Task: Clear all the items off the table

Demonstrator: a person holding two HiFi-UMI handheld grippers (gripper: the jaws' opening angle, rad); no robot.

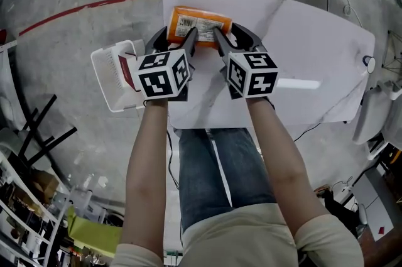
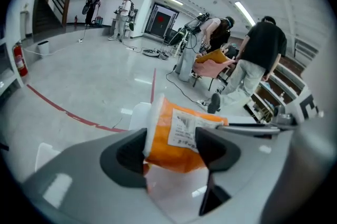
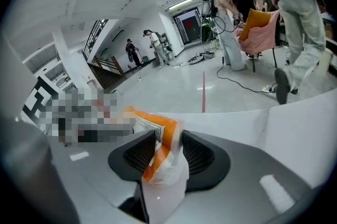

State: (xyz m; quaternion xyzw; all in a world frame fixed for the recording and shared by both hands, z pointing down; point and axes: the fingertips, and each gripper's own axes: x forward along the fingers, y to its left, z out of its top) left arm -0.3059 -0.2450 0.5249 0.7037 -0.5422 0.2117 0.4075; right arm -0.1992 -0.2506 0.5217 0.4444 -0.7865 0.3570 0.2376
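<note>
An orange packet (image 1: 201, 24) with a white printed label hangs over the far left part of the white table (image 1: 314, 46), carried between both grippers. My left gripper (image 1: 177, 36) is shut on the packet's left end; in the left gripper view the packet (image 2: 179, 136) fills the gap between the left gripper's (image 2: 171, 149) dark pads. My right gripper (image 1: 237, 38) is shut on the right end, and in the right gripper view the packet's (image 3: 158, 138) crumpled orange and white edge is pinched in the right gripper (image 3: 168, 152).
A white slatted basket (image 1: 113, 80) with a red item inside stands just beyond the table's left edge. A red line (image 1: 88, 6) runs across the grey floor. Several people (image 2: 258, 59) stand and work far behind the table. A small white object (image 1: 369, 63) sits at the table's right edge.
</note>
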